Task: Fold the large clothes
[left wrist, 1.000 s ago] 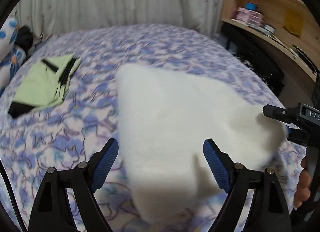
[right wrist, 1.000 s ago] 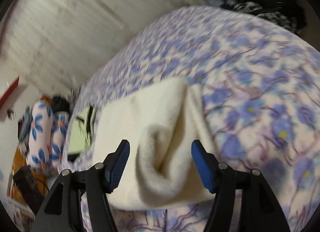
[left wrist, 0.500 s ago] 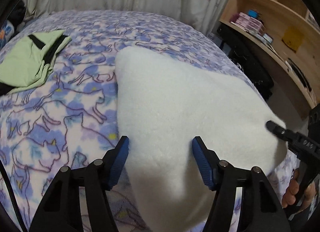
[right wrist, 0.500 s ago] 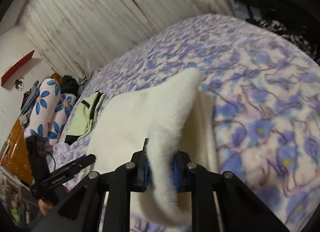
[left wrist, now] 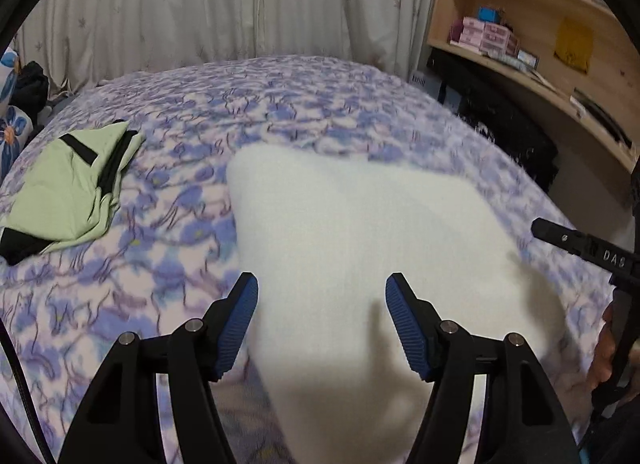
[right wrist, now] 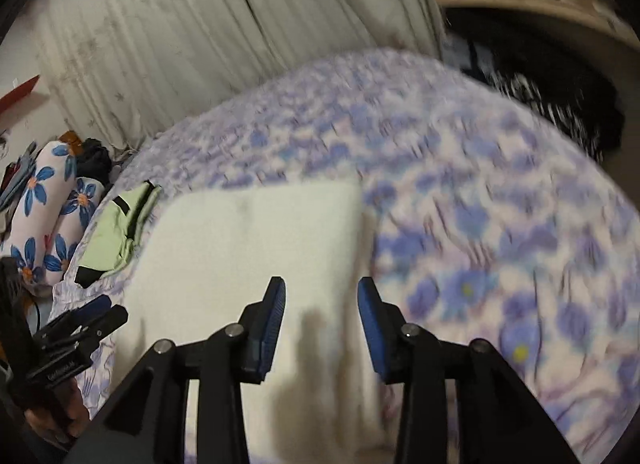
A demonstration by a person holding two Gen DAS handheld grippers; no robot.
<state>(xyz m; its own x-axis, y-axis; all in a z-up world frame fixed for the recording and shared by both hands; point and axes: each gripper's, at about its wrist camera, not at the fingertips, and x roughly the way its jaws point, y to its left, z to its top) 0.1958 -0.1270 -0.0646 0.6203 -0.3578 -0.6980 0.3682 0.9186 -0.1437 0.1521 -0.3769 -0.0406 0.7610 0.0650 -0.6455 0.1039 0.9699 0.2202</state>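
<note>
The white fleece garment (left wrist: 360, 248) lies flat on the bed (left wrist: 280, 103), folded into a thick, soft slab with a rounded far-left corner and straight edges, its pile plush and cream-toned, with no print or trim to be seen. The left gripper (left wrist: 322, 322) hangs just above its near edge with its blue-padded fingers (left wrist: 236, 324) set apart, cloth below them but nothing pinched; their shadow falls on the fleece. The right gripper (right wrist: 322, 324) hovers over the garment's right-hand part, its jaws having just been opening, and its fingers (right wrist: 370, 324) now stand apart with no fold between them, the fleece lying loose underneath and a dark shadow of the tool on it. In the right wrist view the garment reads as a broad rectangle whose right edge drops in a low step onto the bedspread; motion blur softens that edge. Each gripper shows at the margin of the other's view, the right one (left wrist: 584, 252) at the garment's right end and the left one (right wrist: 76, 336) at its left end, each with a hand (right wrist: 60, 412) around its handle. Well apart from the fleece, toward the far left of the purple flowered bedspread, sits a folded pale green garment (left wrist: 68, 191) with black trim. Beyond the bed are flowered pillows (right wrist: 52, 215), a pale curtain (left wrist: 224, 3) and wooden shelves (left wrist: 540, 35)
</note>
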